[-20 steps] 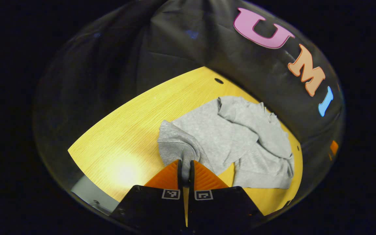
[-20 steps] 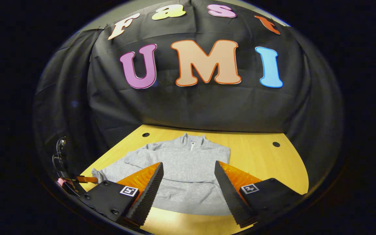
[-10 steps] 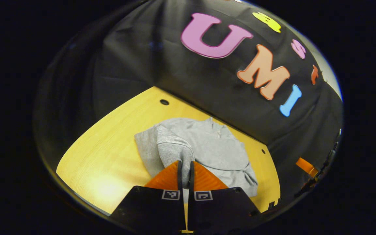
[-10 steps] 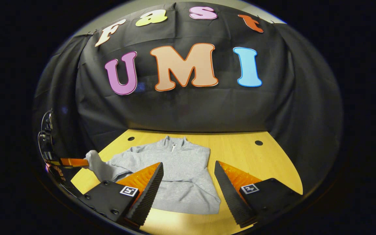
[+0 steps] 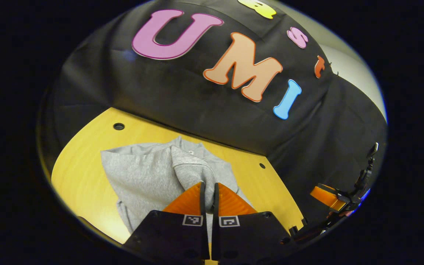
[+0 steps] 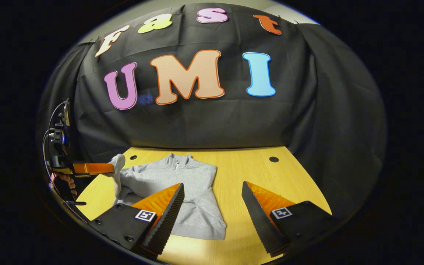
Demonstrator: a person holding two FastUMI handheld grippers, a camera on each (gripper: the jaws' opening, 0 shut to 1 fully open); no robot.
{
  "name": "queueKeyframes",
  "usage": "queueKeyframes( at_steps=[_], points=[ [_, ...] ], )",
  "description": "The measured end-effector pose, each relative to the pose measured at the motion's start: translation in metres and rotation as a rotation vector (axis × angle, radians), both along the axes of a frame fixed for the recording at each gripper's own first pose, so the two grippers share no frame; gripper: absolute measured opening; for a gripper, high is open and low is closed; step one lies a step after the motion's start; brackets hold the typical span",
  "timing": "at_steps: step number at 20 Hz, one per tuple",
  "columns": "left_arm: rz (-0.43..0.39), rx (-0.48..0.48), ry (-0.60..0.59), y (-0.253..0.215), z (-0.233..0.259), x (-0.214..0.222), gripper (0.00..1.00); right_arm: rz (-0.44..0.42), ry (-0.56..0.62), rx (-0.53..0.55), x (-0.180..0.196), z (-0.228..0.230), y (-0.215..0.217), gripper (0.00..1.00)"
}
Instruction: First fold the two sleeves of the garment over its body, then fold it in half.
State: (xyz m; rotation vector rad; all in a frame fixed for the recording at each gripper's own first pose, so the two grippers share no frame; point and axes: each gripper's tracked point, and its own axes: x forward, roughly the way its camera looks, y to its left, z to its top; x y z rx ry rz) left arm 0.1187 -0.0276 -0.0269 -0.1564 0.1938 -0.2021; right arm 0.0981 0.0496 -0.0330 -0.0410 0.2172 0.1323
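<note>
A grey sweatshirt (image 6: 182,184) lies on the yellow wooden table (image 6: 271,180), collar toward the back wall. My left gripper (image 5: 208,189) is shut on the cuff of one sleeve (image 5: 190,165), lifted above the body of the sweatshirt (image 5: 142,176). In the right gripper view that left gripper (image 6: 110,168) hangs at the far left with the sleeve (image 6: 117,176) drooping from it. My right gripper (image 6: 212,195) stands open above the table's near side, with nothing between its fingers. The right gripper (image 5: 326,197) appears at the right in the left gripper view.
The table (image 5: 76,173) has small round holes (image 5: 118,126) near its back corners, and another hole (image 6: 273,159) to the right. A hand (image 6: 64,180) holds the left gripper. Bare tabletop lies to the right of the sweatshirt.
My left gripper has lifted the sleeve higher and carried it in over the sweatshirt's body. The right gripper stayed open and drifted to the right.
</note>
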Motion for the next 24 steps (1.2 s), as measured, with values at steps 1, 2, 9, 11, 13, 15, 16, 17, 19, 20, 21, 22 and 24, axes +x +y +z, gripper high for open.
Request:
queueKeyframes(
  at_steps=[1,2,9,11,13,15,16,17,19,20,21,22,24],
  points=[
    [-0.026,-0.005,-0.008,-0.014,0.002,0.010,0.02,-0.008,0.000,0.004,0.001,-0.002,-0.004,0.98],
    [-0.053,-0.014,-0.008,-0.028,0.002,0.018,0.01,-0.013,0.001,0.008,0.003,-0.005,-0.009,0.98],
    [-0.153,-0.053,0.021,-0.098,-0.004,0.087,0.01,-0.038,0.028,-0.010,0.009,-0.017,-0.029,0.98],
    [-0.162,-0.052,0.033,-0.112,-0.012,0.107,0.01,-0.039,0.037,-0.014,0.011,-0.021,-0.035,0.98],
    [-0.168,-0.048,0.053,-0.125,-0.027,0.128,0.00,-0.033,0.037,-0.022,0.008,-0.022,-0.040,0.98],
    [-0.157,-0.024,0.092,-0.129,-0.054,0.143,0.01,-0.030,0.030,-0.037,0.007,-0.020,-0.042,0.98],
    [-0.143,-0.005,0.122,-0.130,-0.067,0.150,0.01,-0.032,0.028,-0.041,0.008,-0.019,-0.043,0.98],
    [-0.128,0.011,0.147,-0.130,-0.079,0.159,0.02,-0.035,0.024,-0.037,0.007,-0.020,-0.044,0.98],
    [-0.103,0.031,0.181,-0.131,-0.099,0.176,0.02,-0.043,0.024,-0.026,-0.001,-0.025,-0.044,0.98],
    [-0.098,0.035,0.192,-0.133,-0.108,0.183,0.01,-0.049,0.029,-0.026,-0.002,-0.029,-0.045,0.98],
    [-0.094,0.040,0.198,-0.135,-0.116,0.190,0.02,-0.049,0.035,-0.025,-0.005,-0.032,-0.047,0.98],
    [-0.091,0.049,0.203,-0.136,-0.120,0.195,0.00,-0.046,0.043,-0.027,-0.008,-0.035,-0.047,0.98],
    [-0.106,0.074,0.217,-0.142,-0.131,0.203,0.16,-0.044,0.056,-0.040,-0.017,-0.042,-0.051,0.98]
  ],
)
